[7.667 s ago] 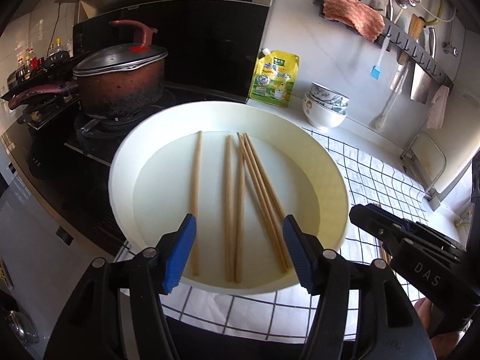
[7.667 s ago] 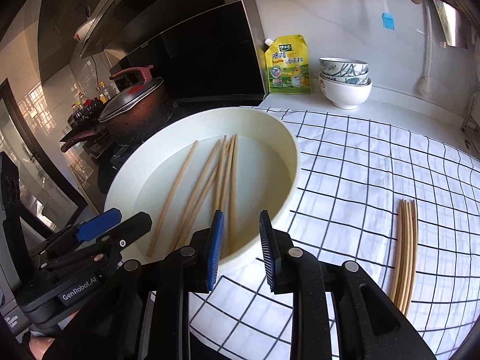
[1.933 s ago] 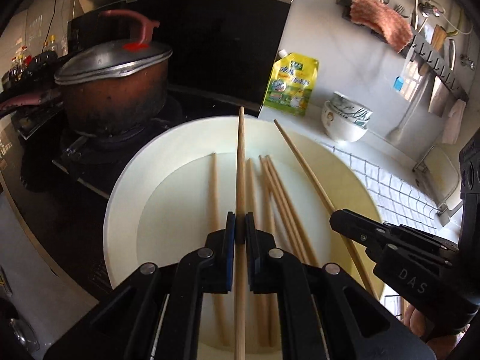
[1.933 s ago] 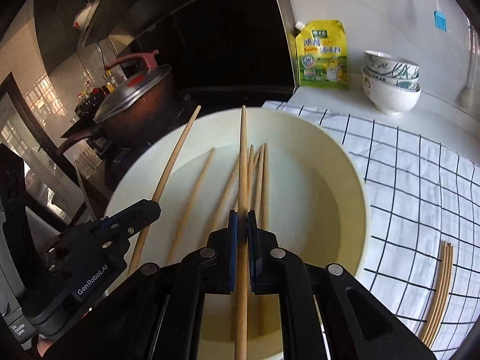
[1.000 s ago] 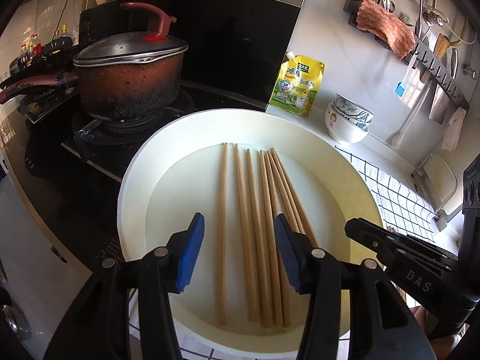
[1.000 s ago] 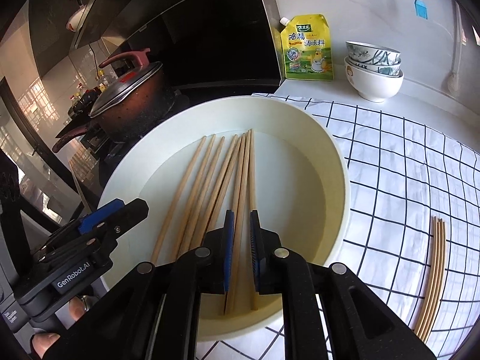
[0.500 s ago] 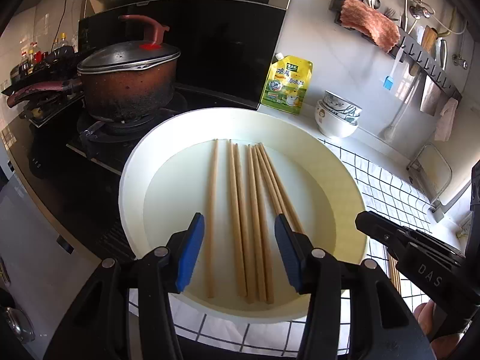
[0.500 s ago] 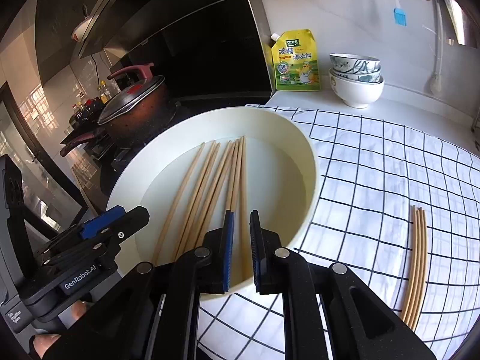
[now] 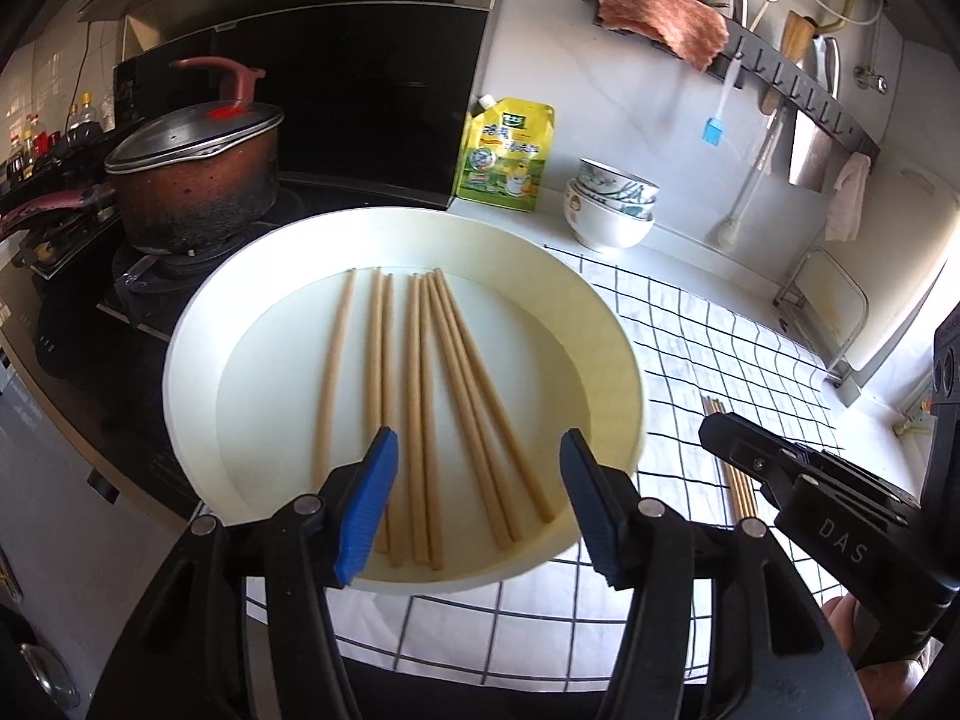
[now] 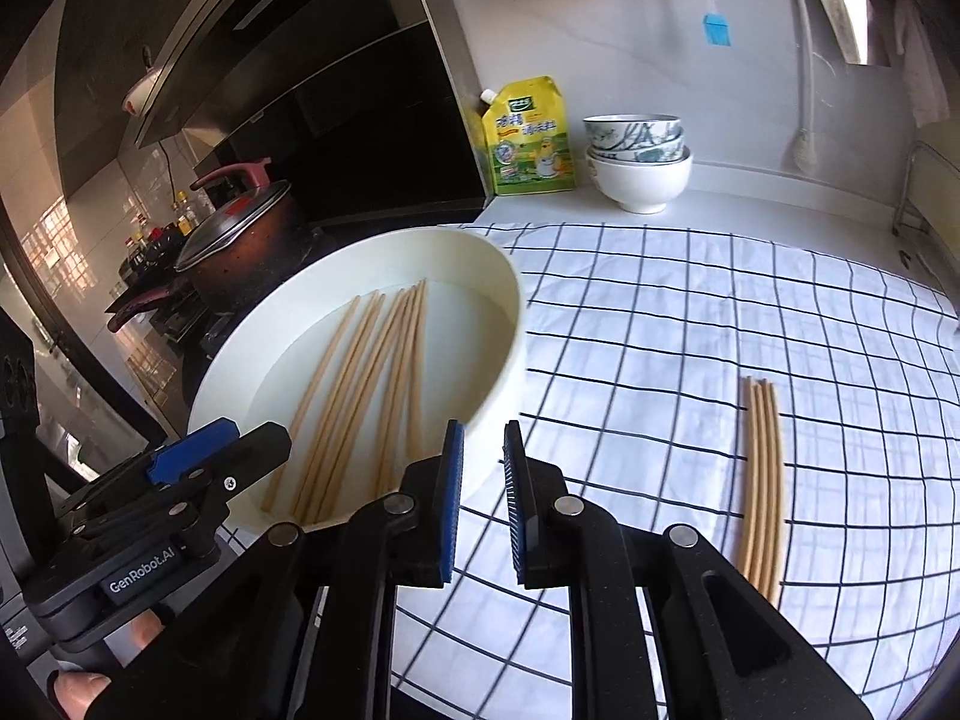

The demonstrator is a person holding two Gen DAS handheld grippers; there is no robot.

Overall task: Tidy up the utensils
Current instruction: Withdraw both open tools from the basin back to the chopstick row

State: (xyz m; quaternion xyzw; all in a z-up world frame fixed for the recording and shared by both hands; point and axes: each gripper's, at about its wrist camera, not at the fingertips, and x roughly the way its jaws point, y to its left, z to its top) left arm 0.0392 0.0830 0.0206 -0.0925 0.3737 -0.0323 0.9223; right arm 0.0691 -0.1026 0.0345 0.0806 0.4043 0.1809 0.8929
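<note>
Several wooden chopsticks point(image 9: 420, 390) lie side by side in a round cream basin point(image 9: 198, 324), seen from the right as chopsticks point(image 10: 360, 396) in the basin point(image 10: 510, 306). A second small bundle of chopsticks point(image 10: 762, 480) rests on the checked cloth to the right. My left gripper point(image 9: 474, 504) hovers over the basin's near rim, its jaws opening with nothing between the pads. My right gripper point(image 10: 483, 504) is off the basin's right edge above the cloth. Its jaws are opening by a narrow gap and hold nothing.
A lidded dark pot point(image 9: 192, 180) sits on the stove to the left. A yellow pouch point(image 9: 507, 156) and stacked bowls point(image 9: 612, 210) stand at the back wall. The checked cloth point(image 10: 720, 330) covers the counter, and a wire rack point(image 9: 840, 312) is at far right.
Each gripper held one chopstick two seconds ago; both sticks now lie in the basin. Both grippers have drawn back and to the right, and their jaws have parted more.
</note>
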